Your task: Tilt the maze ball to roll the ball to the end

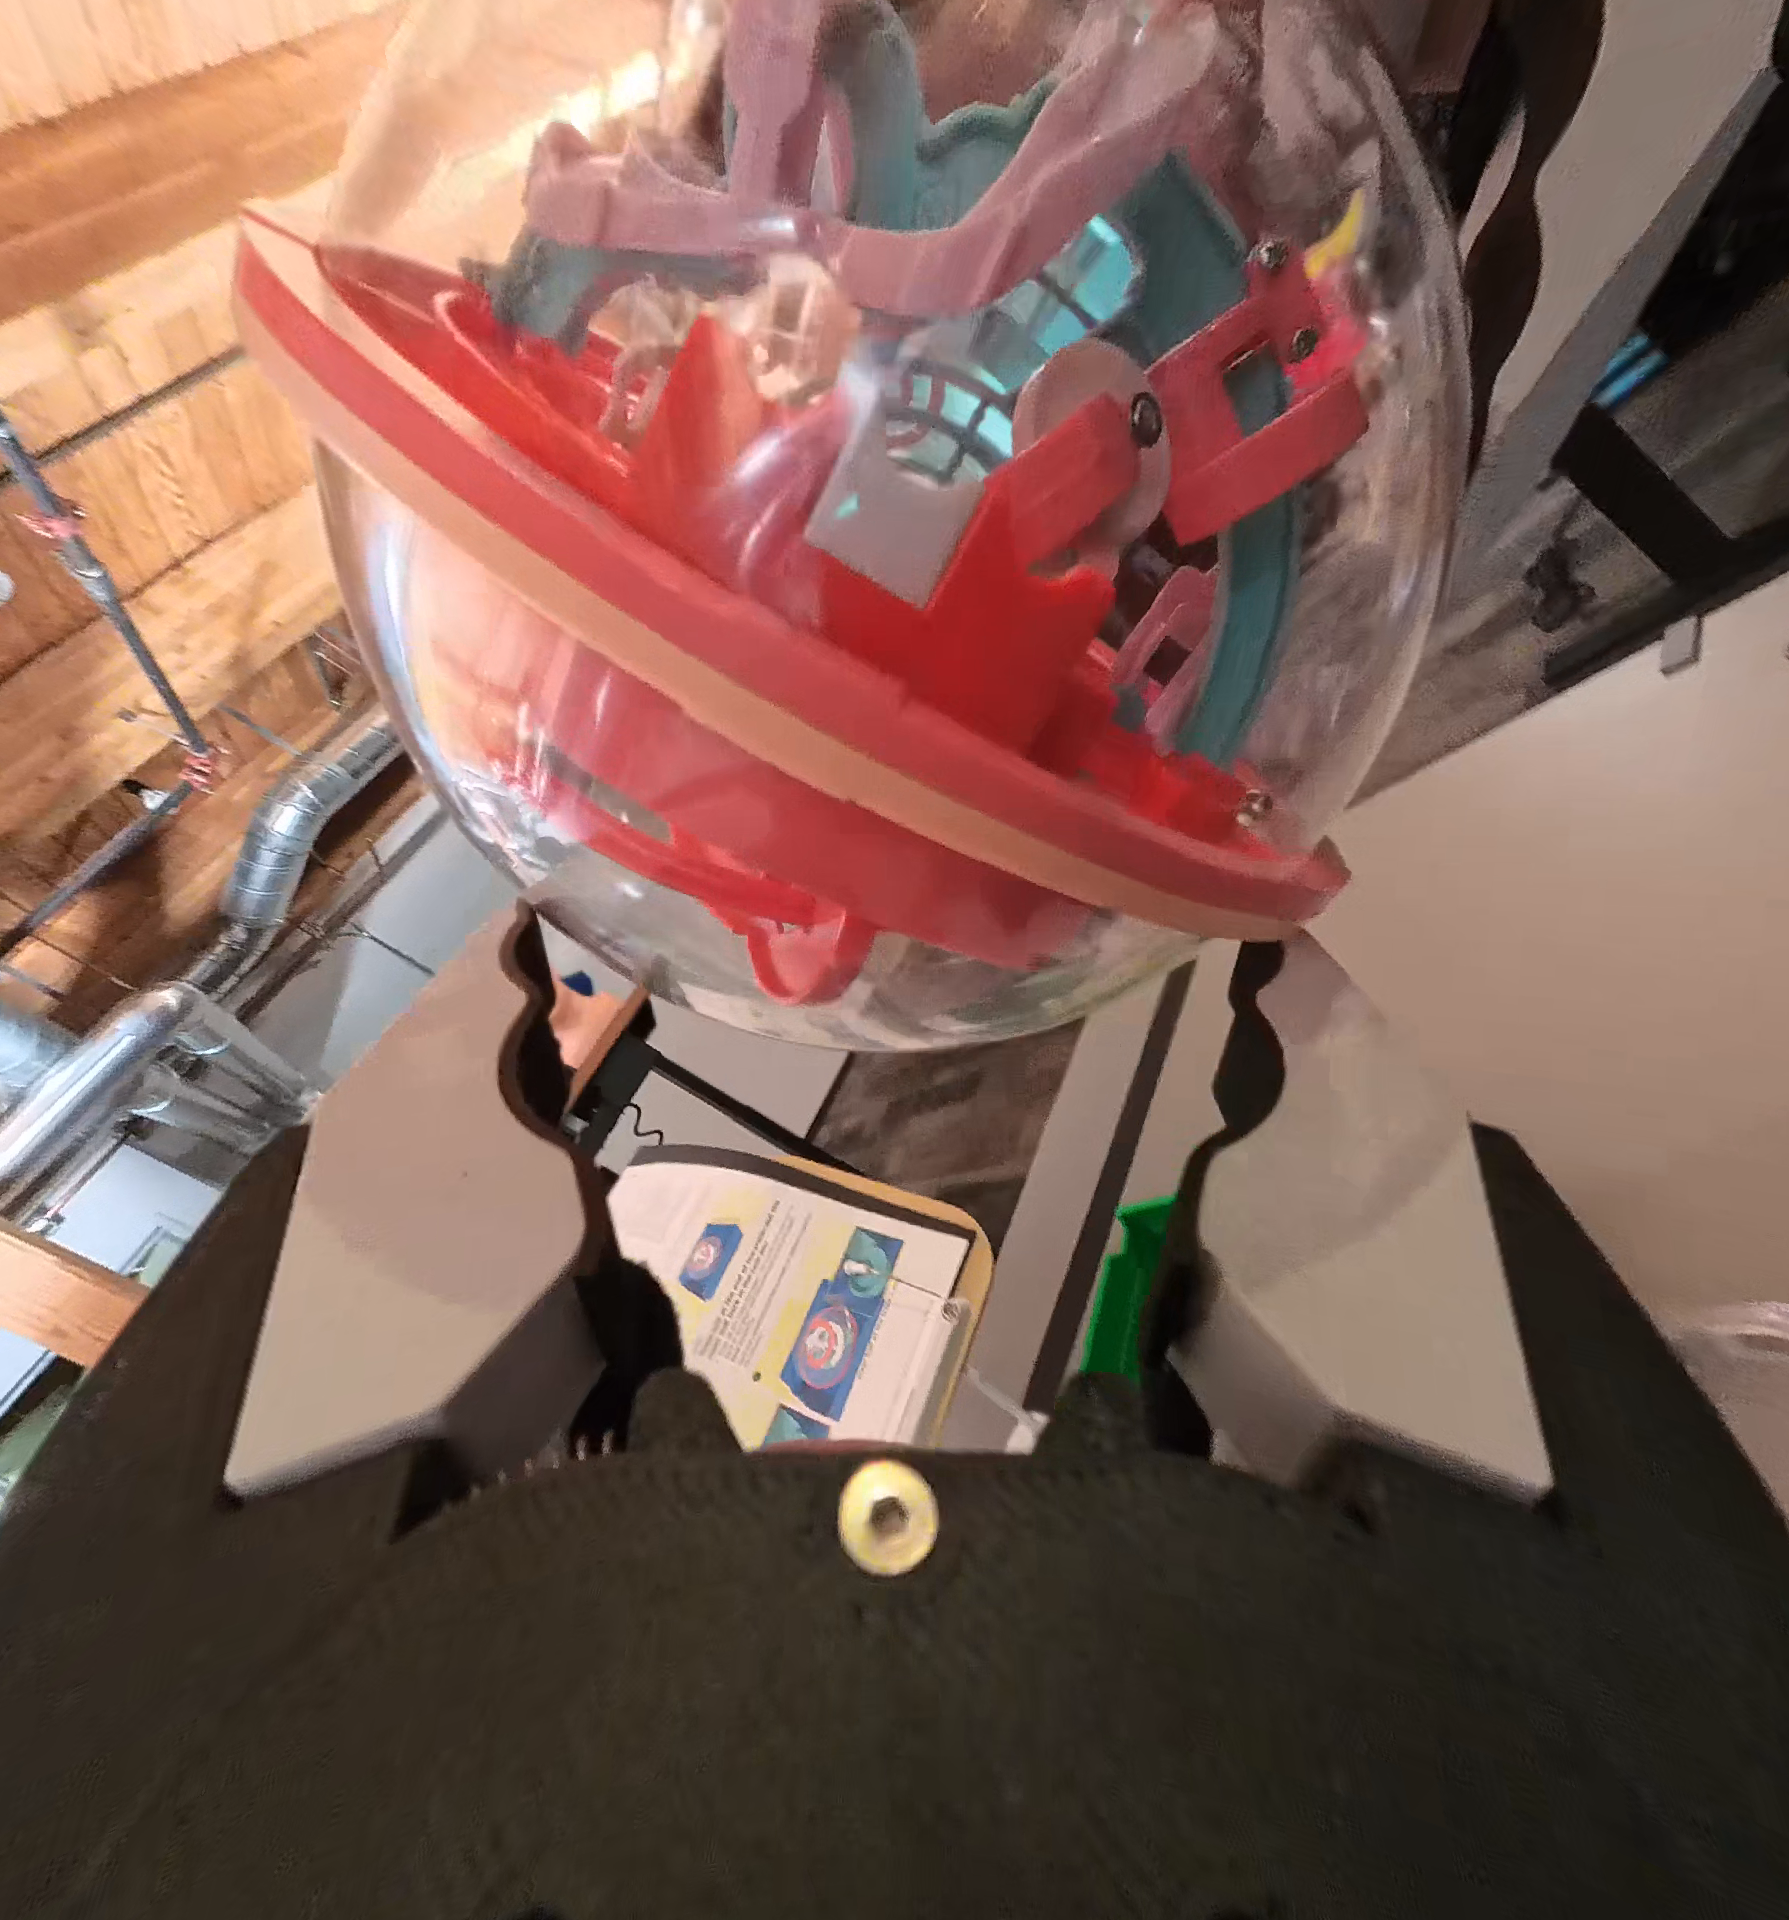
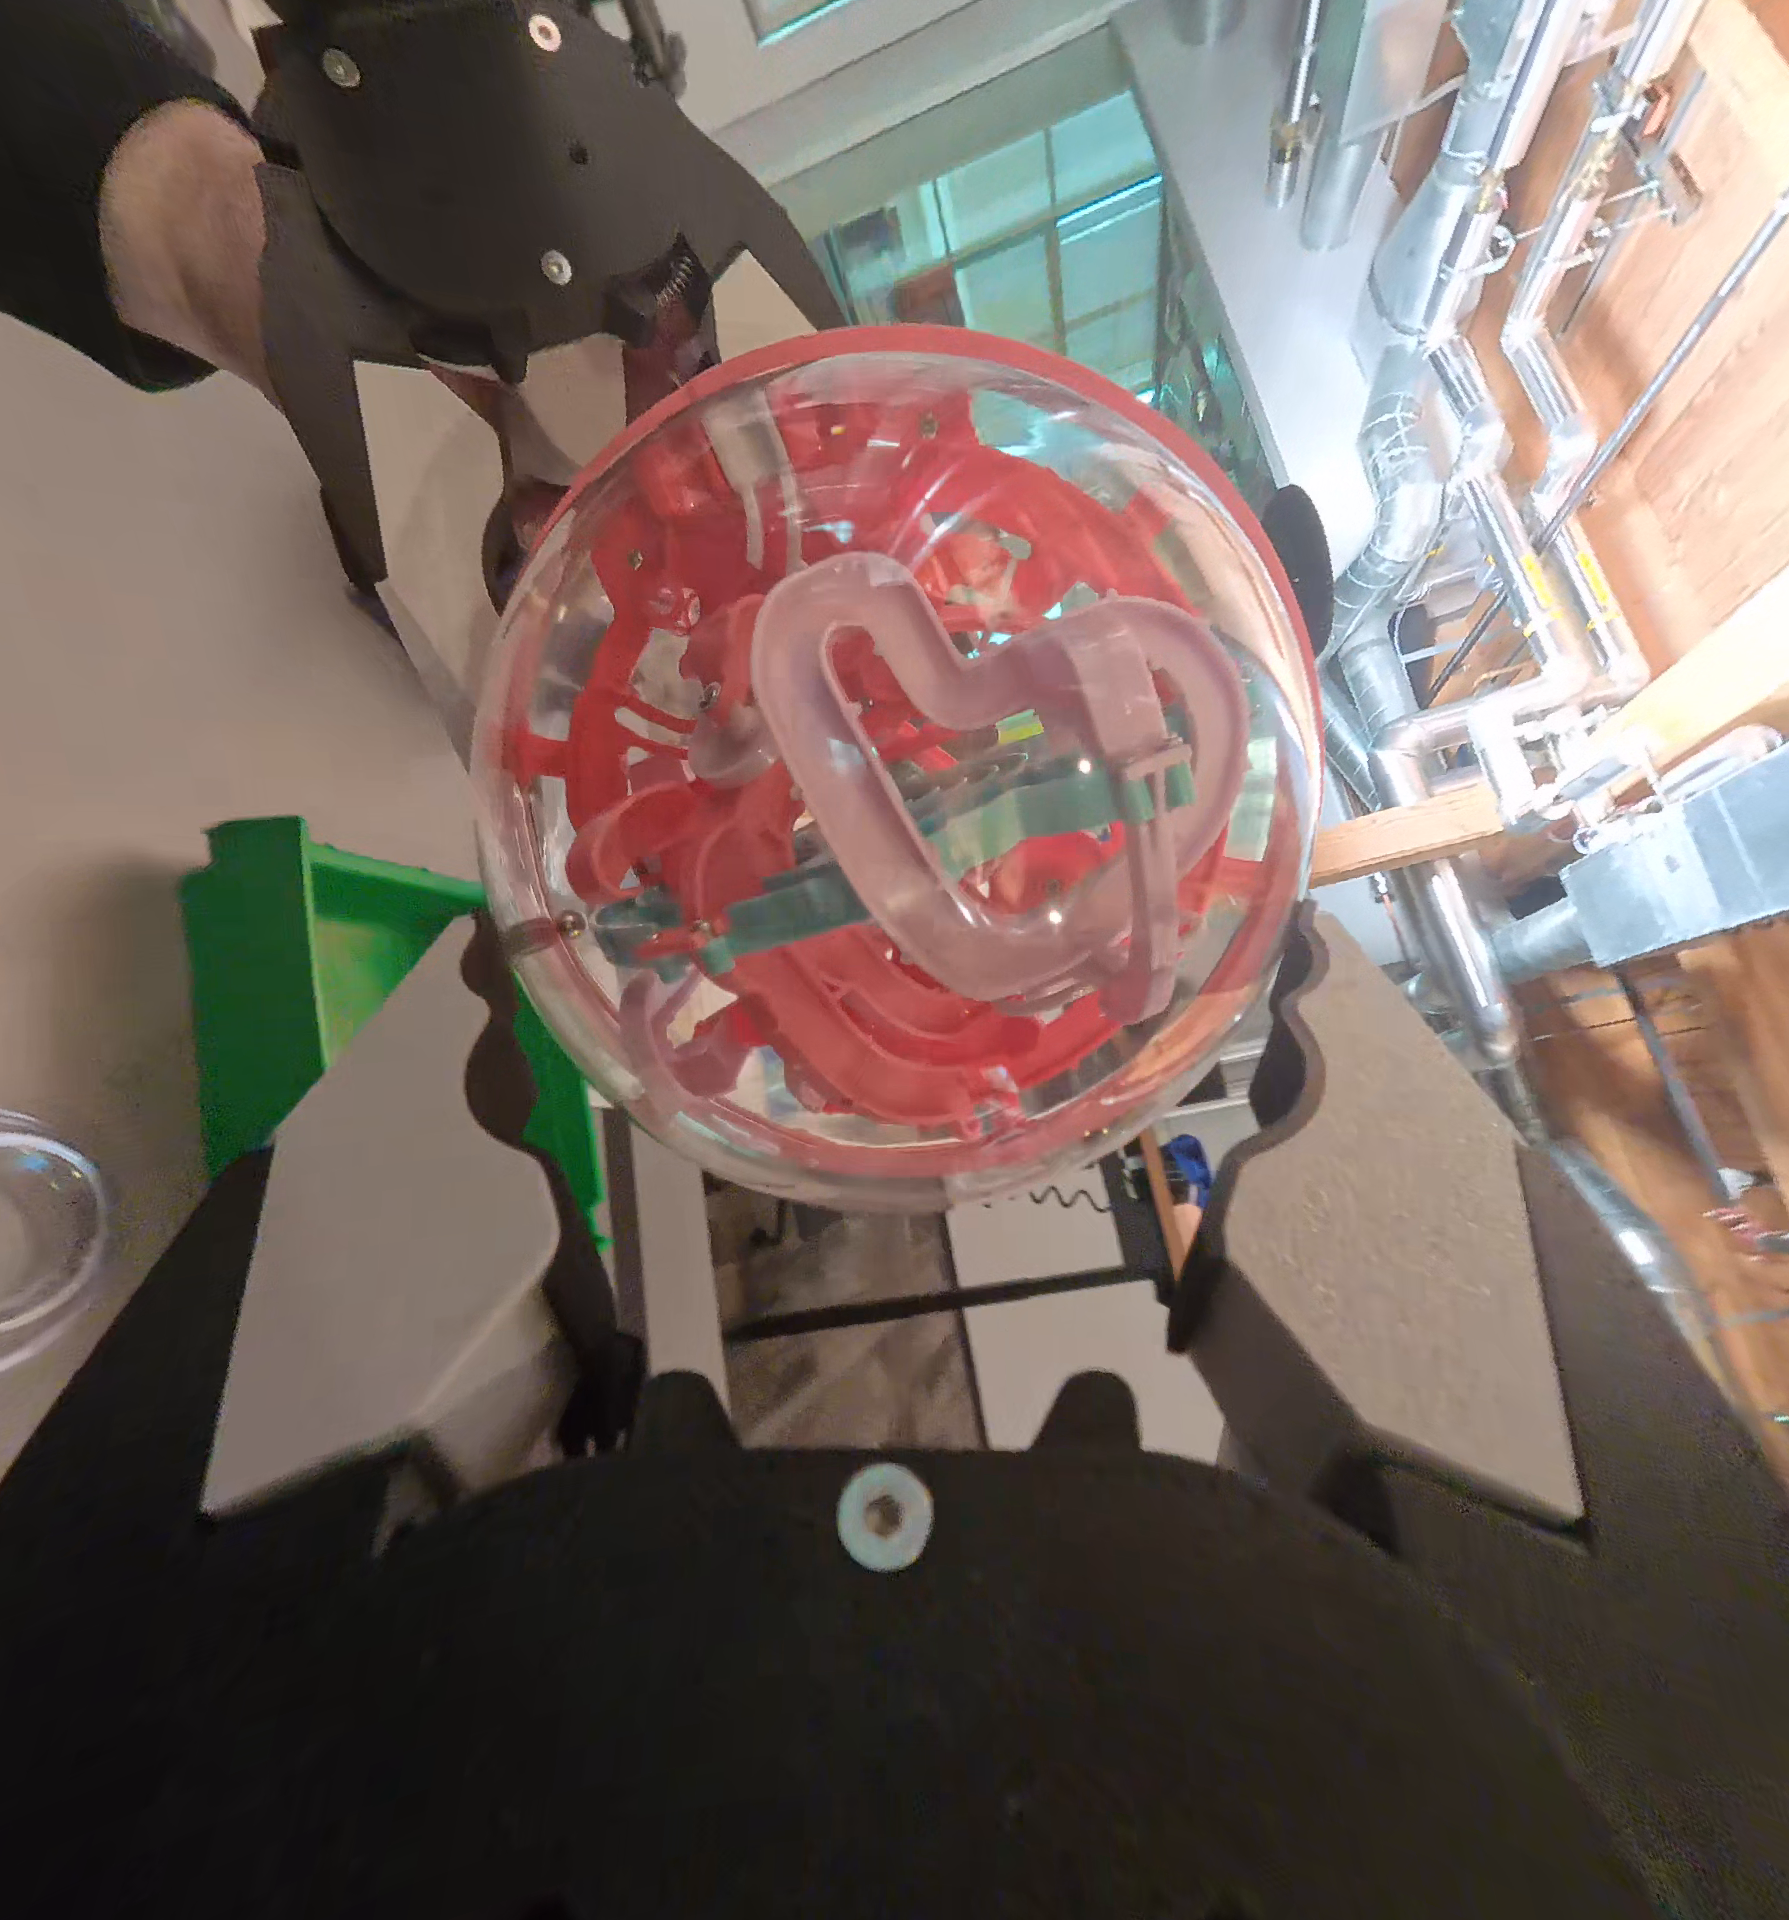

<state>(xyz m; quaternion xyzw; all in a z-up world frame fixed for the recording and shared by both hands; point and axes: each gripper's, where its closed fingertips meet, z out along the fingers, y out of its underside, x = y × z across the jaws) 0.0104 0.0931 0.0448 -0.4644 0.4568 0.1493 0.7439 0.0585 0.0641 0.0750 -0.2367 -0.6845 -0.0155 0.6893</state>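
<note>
The maze ball (image 2: 900,769) is a clear sphere with a red rim and red, pink and teal tracks inside. It is held up in the air between both grippers. My right gripper (image 2: 890,935) grips it with one finger on each side of its lower half. My left gripper (image 1: 890,935) holds its fingertips against the ball's (image 1: 869,520) underside, and it also shows in the right wrist view (image 2: 433,239) at the ball's far side. A small silver ball (image 2: 570,921) sits by a teal track near the sphere's left edge.
A green bin (image 2: 287,956) and a clear plastic ring (image 2: 7,1236) lie on the white table (image 2: 90,675). A printed sheet (image 1: 817,1299) stands behind the ball. A person's hand (image 2: 173,239) holds the left gripper. Pipes and wooden beams fill the background.
</note>
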